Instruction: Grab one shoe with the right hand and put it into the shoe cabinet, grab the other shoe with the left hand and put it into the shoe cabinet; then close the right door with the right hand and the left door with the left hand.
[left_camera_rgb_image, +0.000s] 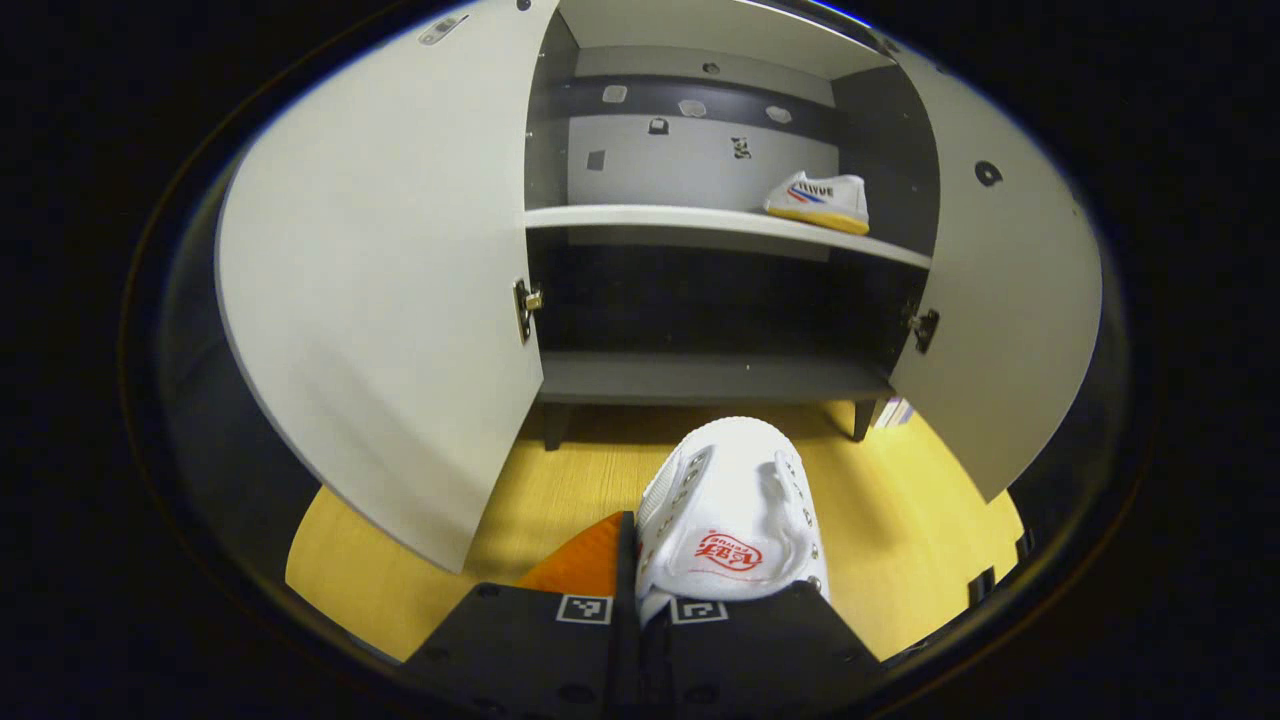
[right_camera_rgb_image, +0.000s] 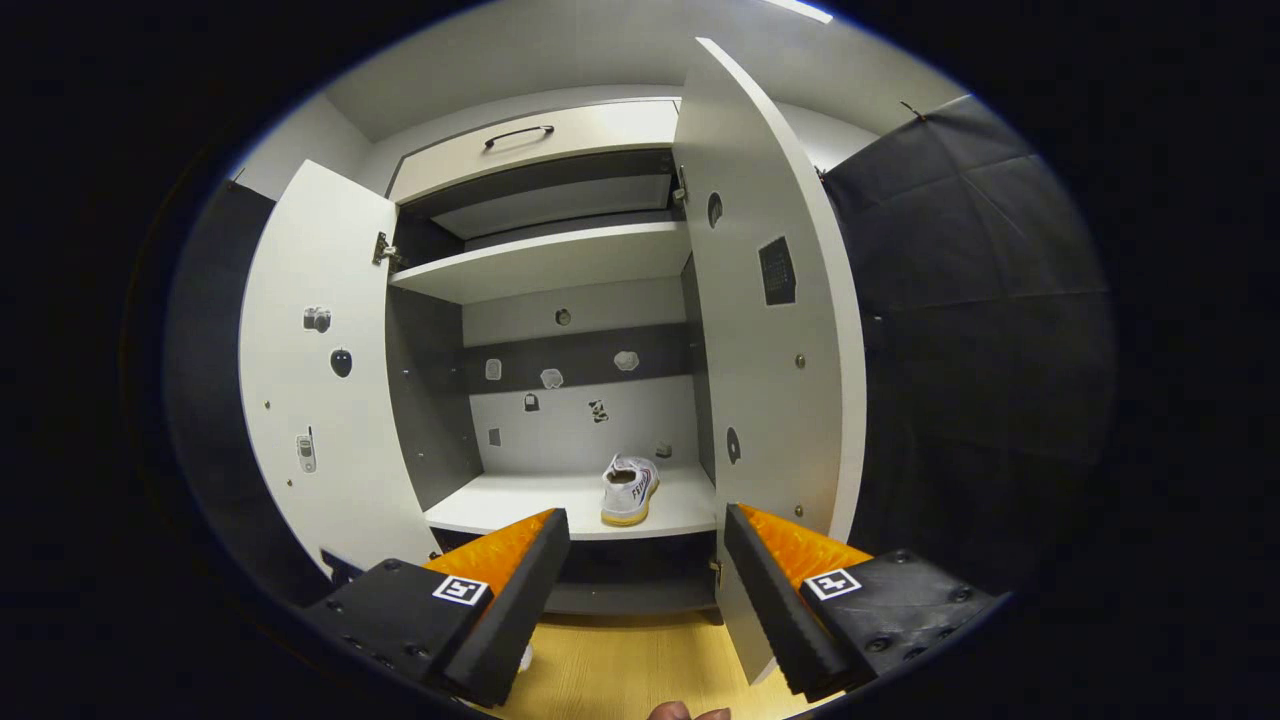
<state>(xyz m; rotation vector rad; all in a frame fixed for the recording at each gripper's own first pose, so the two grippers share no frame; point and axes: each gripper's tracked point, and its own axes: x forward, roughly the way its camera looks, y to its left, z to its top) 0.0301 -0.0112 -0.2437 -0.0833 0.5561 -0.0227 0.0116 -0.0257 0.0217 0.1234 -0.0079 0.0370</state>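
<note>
The left tool (left_camera_rgb_image: 640, 600) is clamped on the heel of a white canvas sneaker (left_camera_rgb_image: 735, 510), held above the yellow wooden floor (left_camera_rgb_image: 900, 520); it looks light and soft, best pinched at the collar. The right tool (right_camera_rgb_image: 645, 560) gapes empty before the other white sneaker (right_camera_rgb_image: 628, 488) on the white cabinet's shelf (right_camera_rgb_image: 500, 505).

Left gripper (left_camera_rgb_image: 640, 600) clamps a white shoe (left_camera_rgb_image: 735, 510) by its heel, low in front of the shoe cabinet (left_camera_rgb_image: 700, 380); both doors swung wide, and a second shoe (left_camera_rgb_image: 820, 203) sits on the cabinet's middle shelf, far right
</note>
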